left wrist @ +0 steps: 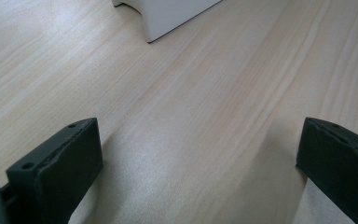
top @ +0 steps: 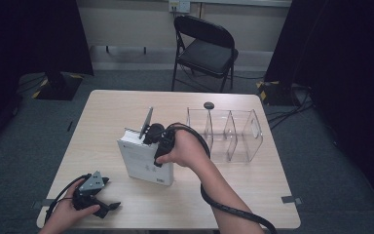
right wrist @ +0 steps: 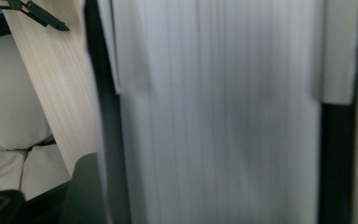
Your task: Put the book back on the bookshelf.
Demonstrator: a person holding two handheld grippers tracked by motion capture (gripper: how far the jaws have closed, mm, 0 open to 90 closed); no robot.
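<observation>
A thick white book stands upright near the middle of the table, a little toward the near edge. It stands on its bottom edge, so it can tip easily. That is likely why the right gripper is at its top, to keep it steady or to lift it.

In the right gripper view the pages sit between the two dark fingers, one on each side. The fingers look pressed against the book, pinching its top. The picture is blurry, though, so the hold may be looser than it looks.

The left gripper rests low on the table near the near left corner, well apart from the book. In the left gripper view its fingers are spread wide with only bare wood between them. It holds nothing. It seems to be parked out of the way, so the right hand has room to work.

A clear rack with dividers stands on the table to the right of the book, toward the far right corner. Its slots are open at the top and look empty. The book may be meant to go into one, since it is already standing the right way up for that.

A small dark round thing lies by the far edge behind the rack. A black chair stands on the floor beyond the table.
</observation>
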